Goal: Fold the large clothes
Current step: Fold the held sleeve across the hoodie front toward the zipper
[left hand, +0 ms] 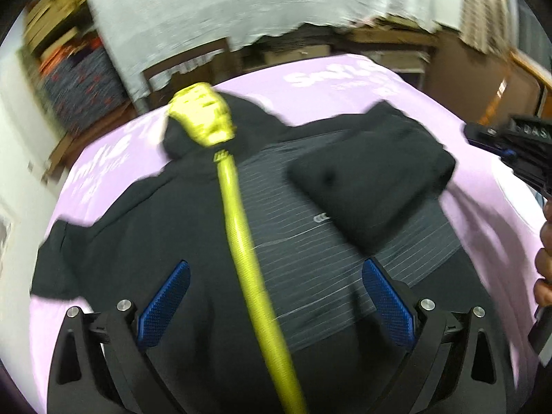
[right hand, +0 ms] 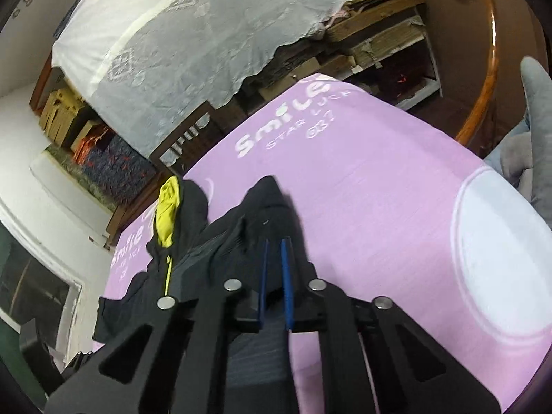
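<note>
Honestly, my worry is the right gripper [right hand: 275, 252] — its jaws stand almost closed, only a sliver of gap between the blue pads [right hand: 285, 276], and I cannot tell whether they pinch the dark sleeve [right hand: 265, 214] bunched just ahead of them or merely hover over it. If they hold nothing, the fold stalls. My left gripper [left hand: 276, 296] is spread wide and empty, the black jacket [left hand: 155, 241] lying beneath and ahead on the pink sheet [left hand: 483, 214], its yellow zip strip [left hand: 241, 227] running between the jaws — a careless close could snag that strip and drag the folded sleeve askew.
</note>
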The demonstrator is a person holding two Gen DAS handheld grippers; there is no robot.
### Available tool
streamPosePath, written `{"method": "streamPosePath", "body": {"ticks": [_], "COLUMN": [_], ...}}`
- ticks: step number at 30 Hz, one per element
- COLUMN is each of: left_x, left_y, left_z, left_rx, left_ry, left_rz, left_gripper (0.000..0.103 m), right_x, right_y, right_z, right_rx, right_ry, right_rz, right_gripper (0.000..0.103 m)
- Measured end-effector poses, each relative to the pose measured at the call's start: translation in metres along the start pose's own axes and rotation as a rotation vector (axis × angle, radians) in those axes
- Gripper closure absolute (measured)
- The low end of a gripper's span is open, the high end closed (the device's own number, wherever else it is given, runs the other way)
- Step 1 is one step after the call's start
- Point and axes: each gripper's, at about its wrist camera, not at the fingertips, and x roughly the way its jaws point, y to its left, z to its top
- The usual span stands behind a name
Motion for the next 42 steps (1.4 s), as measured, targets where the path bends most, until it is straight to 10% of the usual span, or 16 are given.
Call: {"method": "streamPosePath", "body": {"ticks": [14, 16, 20, 21, 28, 32, 42], "left_x": [0.046, 0.048, 0.044, 0.040, 0.024, 0.040, 0.025], "left_y": [-0.019, -0.012, 0.008, 0.019, 0.095, 0.128, 0.172], "left_z": [0.044, 0.052, 0.059, 0.059, 0.024, -0.010, -0.031], "left_rx": [-0.069, -0.097, -0.158, -0.188, -0.389, -0.525, -0.689], "left_ry": [0.019, -0.003, -0.013, -0.021, -0.031, 0.039, 0.024], "left_rz": [0.016, 0.045, 0.028, 0.030, 0.002, -0.025, -0.106], "left_gripper": [0.004, 0.017, 0.092, 0.094, 0.079, 0.034, 0.016], "right_x": [0.025, 0.024, 0.023, 0.023, 0.035, 0.056, 0.061], "right_y": [-0.011, -0.011, -0.006, -0.004, 0.012, 0.023, 0.014], "right_z": [-0.007, -0.007, -0.009, -0.010, -0.024, -0.041, -0.045], "right_rx": [0.006, 0.014, -0.005, -0.014, -0.073, -0.145, -0.135], "right_ry": [0.090, 0.090, 0.089, 0.090, 0.166, 0.285, 0.332], "right_rz": [0.086, 0.089, 0.091, 0.096, 0.163, 0.094, 0.094], "right_gripper": [0.097, 0.097, 0.097, 0.097, 0.097, 0.097, 0.103]}}
